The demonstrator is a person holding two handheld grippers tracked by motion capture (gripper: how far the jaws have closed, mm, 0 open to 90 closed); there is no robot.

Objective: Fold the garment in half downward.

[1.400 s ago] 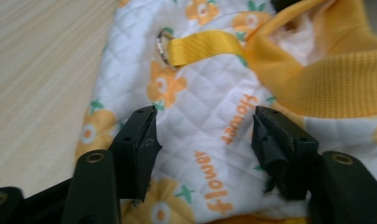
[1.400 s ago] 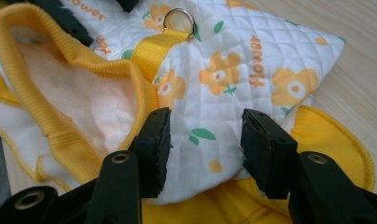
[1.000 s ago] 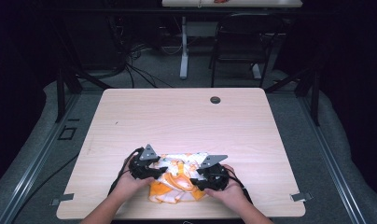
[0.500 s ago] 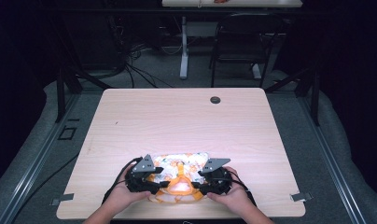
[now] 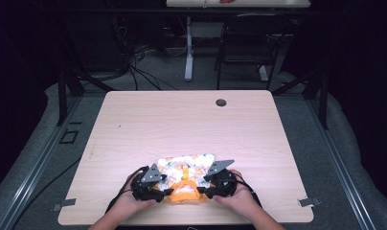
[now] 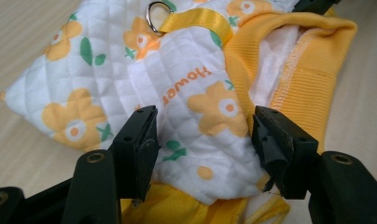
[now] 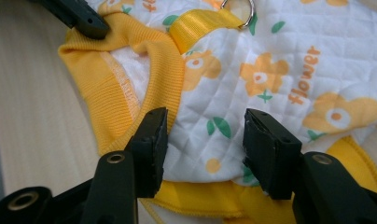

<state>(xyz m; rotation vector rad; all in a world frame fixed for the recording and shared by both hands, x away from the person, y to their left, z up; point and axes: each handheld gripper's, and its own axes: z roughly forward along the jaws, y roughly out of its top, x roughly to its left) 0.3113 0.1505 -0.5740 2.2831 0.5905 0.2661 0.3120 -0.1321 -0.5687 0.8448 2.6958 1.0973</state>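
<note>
Since the earlier frames the garment [image 5: 186,175] has been drawn toward the near table edge and flattened, and both hands have come back with it; the left gripper's [image 5: 151,184] jaws have just been opening, with quilted cloth lying between them but not pressed. Garment: small white quilted vest, orange flower print, yellow ribbed trim [image 6: 312,70], yellow strap [image 7: 200,23] with a metal ring [image 6: 159,10] at the neck; it lies at the near middle of the table [image 5: 134,124], between the two grippers. Left gripper view: jaws spread, fabric bulging up between the pads, no pinch. Right gripper [image 5: 218,182]: jaws also stand apart over the hem in its own view, pads clear of the cloth. Risks, as judged: closing here may catch only the top quilted layer, so the vest would unfold or bunch instead of moving as one; the ribbed armhole, standing up loosely, could snag a jaw tip; the piece sits close to the near edge and a further pull could drag it off. Hard to make out: the lower hem under the jaws, how many layers are stacked, and the far side of the vest from the gripper views. A small dark disc [image 5: 221,102] lies well apart near the far edge.
</note>
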